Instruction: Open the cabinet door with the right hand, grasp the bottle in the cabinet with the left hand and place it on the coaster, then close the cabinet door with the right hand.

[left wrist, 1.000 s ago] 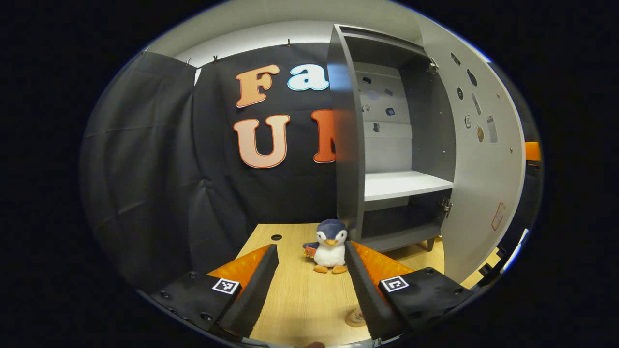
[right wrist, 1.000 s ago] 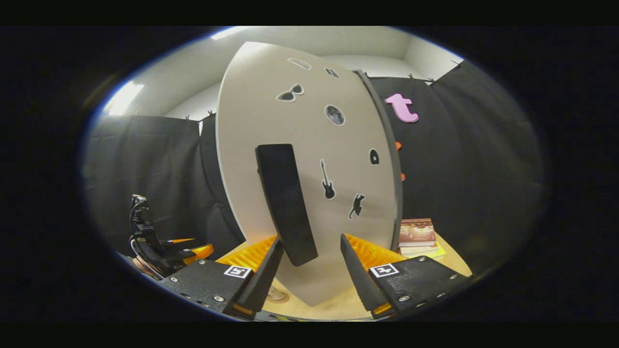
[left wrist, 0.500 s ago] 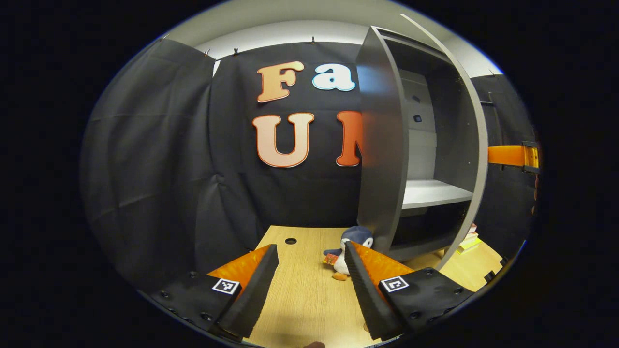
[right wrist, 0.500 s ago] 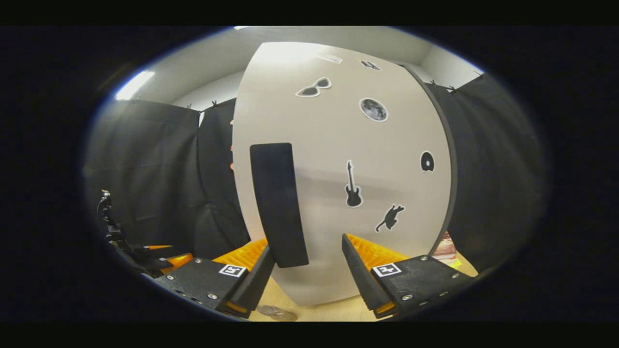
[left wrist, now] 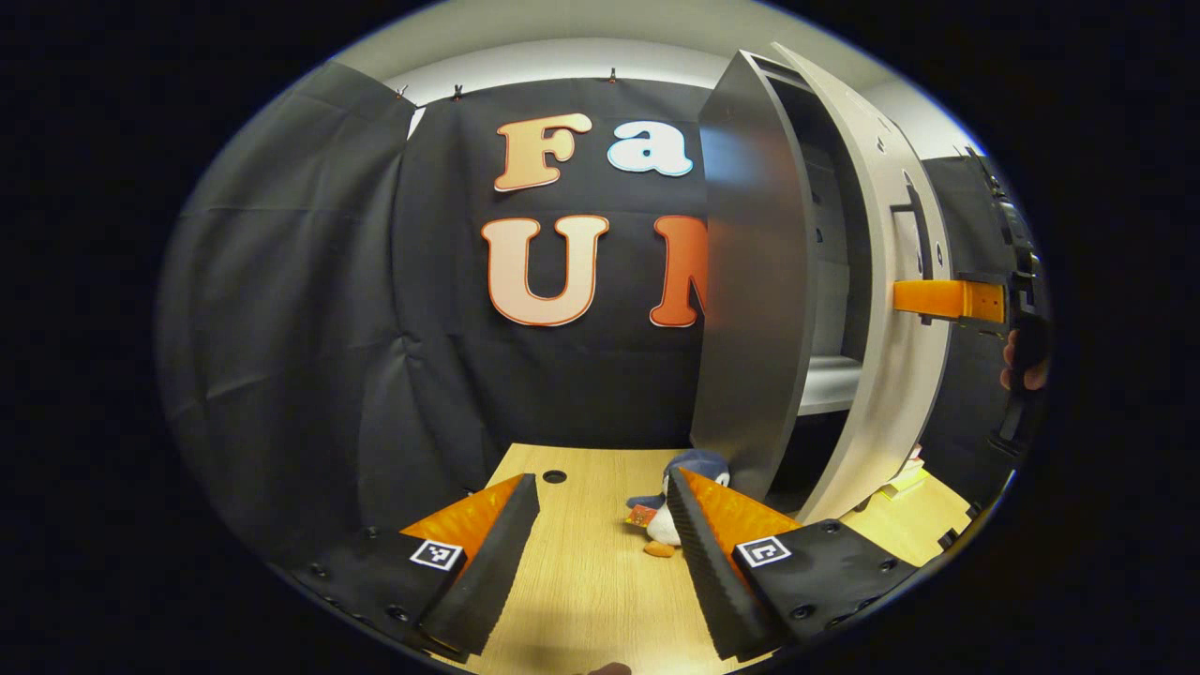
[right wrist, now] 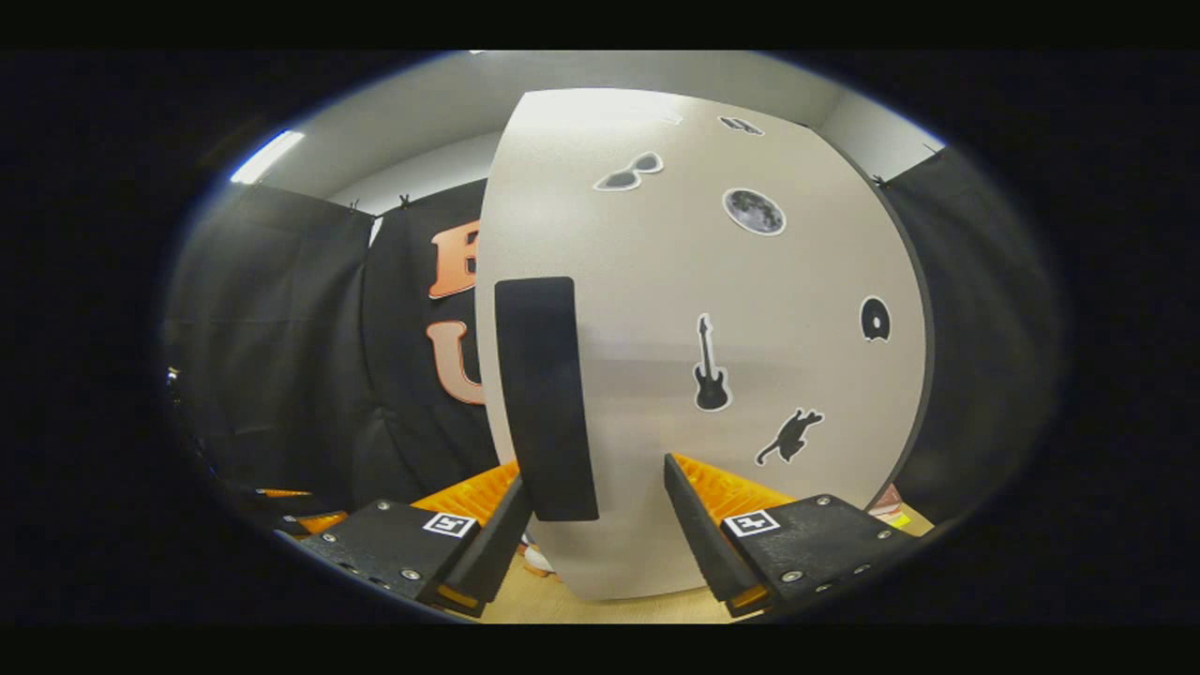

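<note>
Left gripper is hanging low over the wooden table, fingers spread wide apart and holding nothing. Between and just beyond its fingers, a plush penguin is sitting on the tabletop, partly hidden behind the right-hand finger. Past the penguin, the grey cabinet is standing at the back right of the table, near the black cloth wall. The cabinet door is standing nearly closed, leaving a narrow gap through which a pale shelf is showing; the inside is otherwise too dark and narrow to make out. In the left gripper view the right gripper is showing at the far right edge, level with the door's outer face, with a hand behind it. In the right gripper view the right gripper is facing the pale outer face of the cabinet door at close range, fingers wide apart and clasping nothing; the dark vertical handle is hanging just in front of the left-hand finger, and contact cannot be judged. Stickers are dotting the door: sunglasses, a moon, a guitar, a cat.
</note>
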`<state>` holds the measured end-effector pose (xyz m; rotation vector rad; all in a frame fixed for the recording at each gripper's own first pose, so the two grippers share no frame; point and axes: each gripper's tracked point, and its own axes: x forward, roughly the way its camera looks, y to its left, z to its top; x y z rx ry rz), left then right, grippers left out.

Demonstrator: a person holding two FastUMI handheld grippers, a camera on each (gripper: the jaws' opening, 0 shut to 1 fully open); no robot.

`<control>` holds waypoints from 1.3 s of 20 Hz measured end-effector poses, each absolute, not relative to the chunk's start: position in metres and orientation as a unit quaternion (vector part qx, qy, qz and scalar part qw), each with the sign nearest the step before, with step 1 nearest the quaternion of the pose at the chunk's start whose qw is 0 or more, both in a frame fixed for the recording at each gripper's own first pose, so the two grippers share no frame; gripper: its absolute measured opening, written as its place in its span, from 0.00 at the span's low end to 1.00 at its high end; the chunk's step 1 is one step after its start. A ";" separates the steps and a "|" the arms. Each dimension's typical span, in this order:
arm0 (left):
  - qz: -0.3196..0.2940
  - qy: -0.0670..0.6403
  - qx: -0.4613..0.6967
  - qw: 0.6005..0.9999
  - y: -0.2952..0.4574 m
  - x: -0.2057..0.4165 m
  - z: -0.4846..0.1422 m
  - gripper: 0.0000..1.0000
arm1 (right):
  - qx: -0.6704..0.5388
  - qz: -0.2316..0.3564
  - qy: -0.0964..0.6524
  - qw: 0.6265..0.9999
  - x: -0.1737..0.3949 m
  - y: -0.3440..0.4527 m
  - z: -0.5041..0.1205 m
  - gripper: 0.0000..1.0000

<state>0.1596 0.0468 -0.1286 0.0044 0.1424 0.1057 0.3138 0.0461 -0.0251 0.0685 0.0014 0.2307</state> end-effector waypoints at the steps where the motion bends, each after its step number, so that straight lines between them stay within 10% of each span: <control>1: 0.051 0.077 -0.001 0.996 0.048 0.161 -0.130 0.90 | 0.036 0.111 -0.001 0.993 0.315 0.046 -0.026 0.81; 26: 0.033 0.048 -0.015 0.998 0.007 0.133 -0.079 0.90 | 0.037 0.097 0.007 0.995 0.270 0.039 -0.026 0.86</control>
